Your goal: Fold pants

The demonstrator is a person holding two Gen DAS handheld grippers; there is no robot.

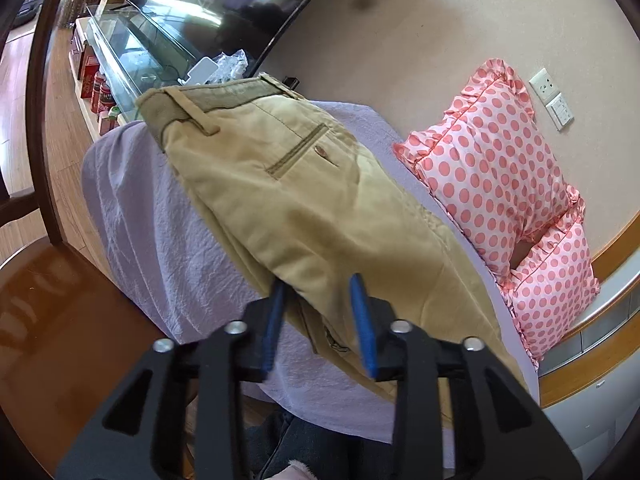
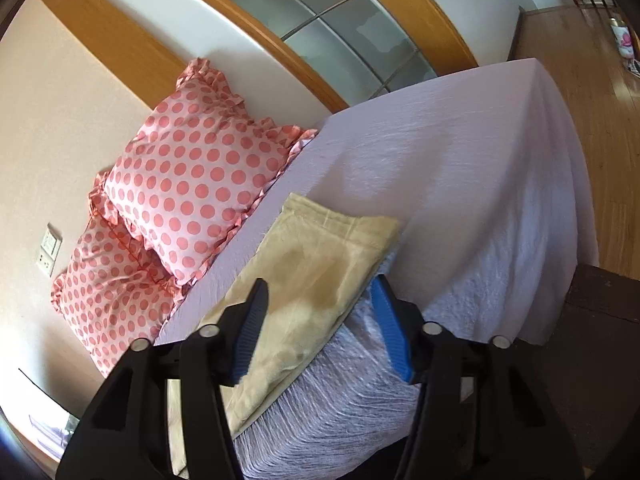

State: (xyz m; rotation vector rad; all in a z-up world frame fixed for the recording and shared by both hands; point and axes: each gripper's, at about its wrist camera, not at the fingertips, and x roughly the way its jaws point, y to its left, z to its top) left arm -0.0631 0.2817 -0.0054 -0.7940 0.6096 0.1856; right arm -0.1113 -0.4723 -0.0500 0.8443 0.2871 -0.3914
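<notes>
Tan cotton pants (image 1: 304,184) lie lengthwise on the lavender-sheeted bed (image 1: 160,216). Left gripper (image 1: 320,320) and right gripper (image 2: 320,320) hover with jaws wide, holding nothing; each should pinch both layers squarely.

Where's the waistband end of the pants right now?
In the left wrist view the waistband lies at the far upper left of the lavender sheet, nearest the glass cabinet, opposite the polka-dot pillows.
</notes>
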